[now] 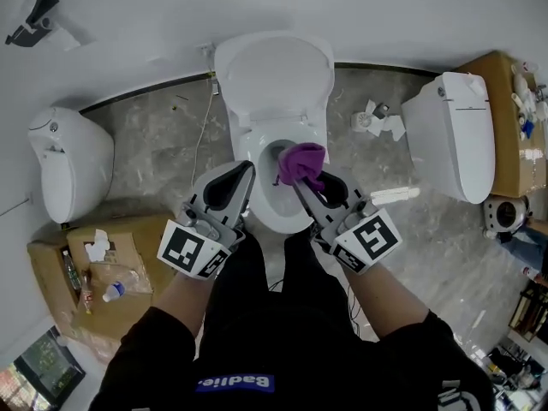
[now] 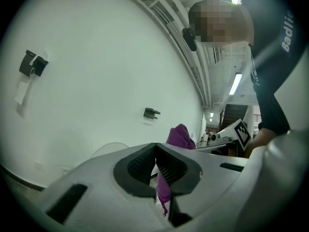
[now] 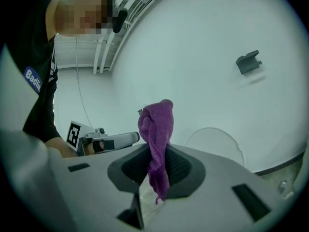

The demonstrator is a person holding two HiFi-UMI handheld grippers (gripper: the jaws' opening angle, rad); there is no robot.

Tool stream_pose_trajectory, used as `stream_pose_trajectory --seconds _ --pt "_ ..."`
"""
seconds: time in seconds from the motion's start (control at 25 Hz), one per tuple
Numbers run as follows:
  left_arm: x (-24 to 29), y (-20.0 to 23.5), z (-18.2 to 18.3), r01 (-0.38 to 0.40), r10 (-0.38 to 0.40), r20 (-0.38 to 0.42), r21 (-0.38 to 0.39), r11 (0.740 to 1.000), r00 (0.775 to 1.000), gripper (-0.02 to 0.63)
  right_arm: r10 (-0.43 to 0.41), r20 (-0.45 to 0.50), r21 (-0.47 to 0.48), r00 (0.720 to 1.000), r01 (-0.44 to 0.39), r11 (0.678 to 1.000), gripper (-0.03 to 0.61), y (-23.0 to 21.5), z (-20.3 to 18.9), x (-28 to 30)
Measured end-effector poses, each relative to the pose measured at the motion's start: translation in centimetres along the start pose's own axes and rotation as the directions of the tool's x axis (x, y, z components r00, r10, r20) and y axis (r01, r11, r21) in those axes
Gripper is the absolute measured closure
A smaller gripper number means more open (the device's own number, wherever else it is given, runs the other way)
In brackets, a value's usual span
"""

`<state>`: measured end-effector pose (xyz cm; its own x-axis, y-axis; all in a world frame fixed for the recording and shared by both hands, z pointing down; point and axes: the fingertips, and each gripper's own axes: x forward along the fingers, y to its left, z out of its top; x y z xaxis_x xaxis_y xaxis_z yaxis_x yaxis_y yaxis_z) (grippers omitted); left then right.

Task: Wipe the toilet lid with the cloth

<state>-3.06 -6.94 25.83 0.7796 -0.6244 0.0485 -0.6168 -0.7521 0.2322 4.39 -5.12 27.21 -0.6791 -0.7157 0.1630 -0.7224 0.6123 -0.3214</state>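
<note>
A white toilet stands against the wall, its lid [image 1: 274, 75] raised and the bowl [image 1: 261, 197] open below. My right gripper [image 1: 295, 178] is over the bowl, shut on a bunched purple cloth [image 1: 301, 163]. In the right gripper view the cloth [image 3: 157, 129] sticks up from the shut pads and a tail hangs below, with the lid [image 3: 212, 144] pale behind it. My left gripper [image 1: 248, 171] is beside it at the bowl's left rim, shut, with nothing in it. In the left gripper view the jaws [image 2: 156, 163] meet and the cloth [image 2: 180, 135] shows beyond them.
Another white toilet [image 1: 68, 165] stands at the left and a third [image 1: 454, 135] at the right. Cardboard boxes [image 1: 111, 264] with bottles lie at the lower left, and a brown box [image 1: 505, 118] sits at the far right. A paper holder [image 1: 34, 15] hangs on the wall.
</note>
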Motion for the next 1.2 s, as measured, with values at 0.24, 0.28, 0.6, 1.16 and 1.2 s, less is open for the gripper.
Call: stream_pose_trajectory --seconds 0.24,0.28,0.6,1.16,1.2 --pt "2.0 4.9 -2.7 0.001 -0.001 -0.005 -0.009 1.000 1.000 0.597 -0.055 -0.005 -0.013 0.998 0.055 0.998 0.514 -3.2 -2.4 5.0" --pt "2.3 5.8 -3.1 -0.001 0.001 -0.006 -0.001 1.000 1.000 0.597 -0.063 -0.010 -0.017 0.998 0.063 0.998 0.514 -3.8 -2.7 5.7" --pt "4.9 12.5 -6.0 -0.023 0.024 -0.028 0.022 0.999 0.999 0.595 -0.116 -0.024 -0.035 0.993 0.115 0.993 0.514 -8.7 -4.9 10.9" --pt "10.1 24.1 -12.1 -0.034 0.050 -0.143 0.112 0.993 0.988 0.511 -0.158 -0.019 -0.139 0.987 0.154 0.978 0.514 -14.2 -5.7 20.6" --pt "10.4 24.6 -12.7 -0.030 0.048 -0.158 0.115 0.993 0.986 0.508 -0.162 -0.021 -0.146 0.987 0.157 0.977 0.514 -14.5 -5.8 21.2"
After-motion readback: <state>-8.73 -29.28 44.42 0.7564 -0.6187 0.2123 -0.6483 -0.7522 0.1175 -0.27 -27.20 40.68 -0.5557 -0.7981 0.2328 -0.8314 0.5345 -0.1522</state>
